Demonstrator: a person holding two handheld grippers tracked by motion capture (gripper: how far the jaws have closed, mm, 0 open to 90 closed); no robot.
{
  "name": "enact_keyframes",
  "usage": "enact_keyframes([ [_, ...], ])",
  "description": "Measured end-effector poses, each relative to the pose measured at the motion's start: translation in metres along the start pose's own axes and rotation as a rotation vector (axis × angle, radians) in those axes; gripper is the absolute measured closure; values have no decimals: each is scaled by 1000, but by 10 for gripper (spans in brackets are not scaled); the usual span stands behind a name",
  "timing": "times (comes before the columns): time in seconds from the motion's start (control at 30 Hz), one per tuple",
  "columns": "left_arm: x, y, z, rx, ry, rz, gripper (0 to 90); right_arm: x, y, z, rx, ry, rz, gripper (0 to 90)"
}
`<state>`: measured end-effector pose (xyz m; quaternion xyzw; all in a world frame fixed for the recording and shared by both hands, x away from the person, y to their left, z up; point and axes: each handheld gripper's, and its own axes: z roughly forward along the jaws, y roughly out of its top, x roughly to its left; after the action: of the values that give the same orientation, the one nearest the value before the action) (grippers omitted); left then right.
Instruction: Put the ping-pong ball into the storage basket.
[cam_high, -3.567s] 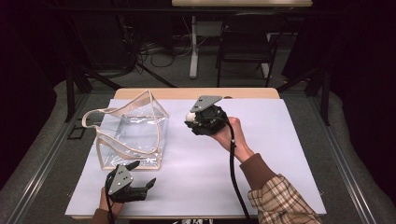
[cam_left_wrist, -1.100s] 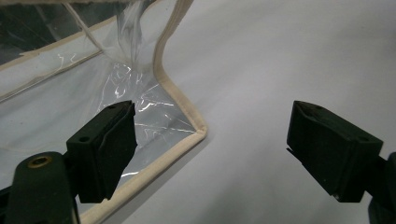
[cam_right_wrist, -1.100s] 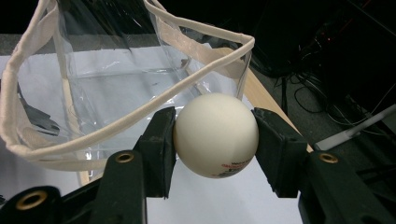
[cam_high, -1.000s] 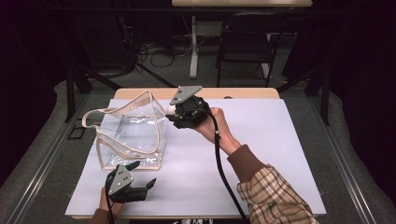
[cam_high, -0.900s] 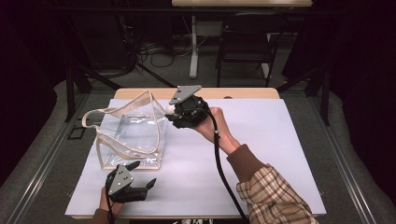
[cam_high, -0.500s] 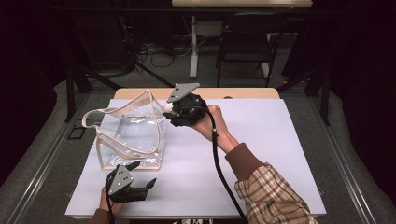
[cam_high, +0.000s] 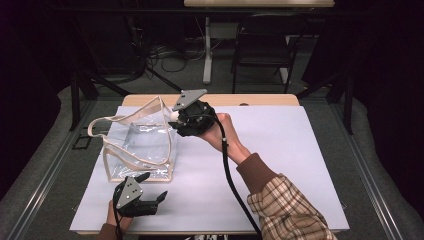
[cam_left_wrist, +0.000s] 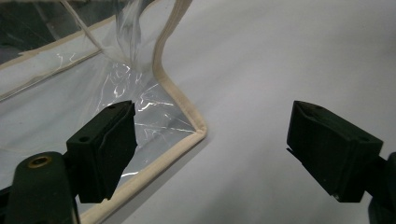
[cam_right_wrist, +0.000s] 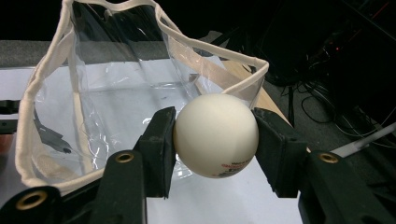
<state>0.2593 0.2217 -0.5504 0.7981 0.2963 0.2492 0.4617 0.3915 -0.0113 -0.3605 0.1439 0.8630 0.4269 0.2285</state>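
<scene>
A clear plastic bag (cam_high: 140, 145) with cream trim stands open on the white table sheet (cam_high: 280, 165). My right gripper (cam_high: 176, 117) hovers at the bag's right rim, shut on a white ball (cam_right_wrist: 215, 135) with small red print; the ball (cam_high: 173, 114) peeks out at the jaw tips. In the right gripper view the bag's mouth (cam_right_wrist: 140, 70) gapes just beyond the ball. My left gripper (cam_high: 152, 200) rests open near the table's front edge, by the bag's front corner (cam_left_wrist: 198, 133), with nothing between its pads (cam_left_wrist: 109, 149).
The bag's cream handle loop (cam_high: 100, 125) hangs to the left. A dark chair (cam_high: 260, 55) and a table leg (cam_high: 206, 50) with cables stand behind the table. The white sheet lies bare to the right of my right forearm (cam_high: 280, 200).
My right gripper has carried the ball leftward across the table, from the middle to the bag's right rim. The left gripper has stayed put.
</scene>
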Motion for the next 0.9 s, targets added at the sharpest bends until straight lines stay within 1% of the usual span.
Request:
enact_keyframes([
  [0.33, 0, 0, 0, 1, -1, 1, 161, 6, 4, 5, 6, 10, -14, 509],
  [0.5, 0, 0, 0, 1, 0, 1, 161, 7, 8, 7, -1, 16, -16, 509],
  [0.9, 0, 0, 0, 4, 2, 3, 161, 11, 15, 11, 6, 22, -32, 509],
])
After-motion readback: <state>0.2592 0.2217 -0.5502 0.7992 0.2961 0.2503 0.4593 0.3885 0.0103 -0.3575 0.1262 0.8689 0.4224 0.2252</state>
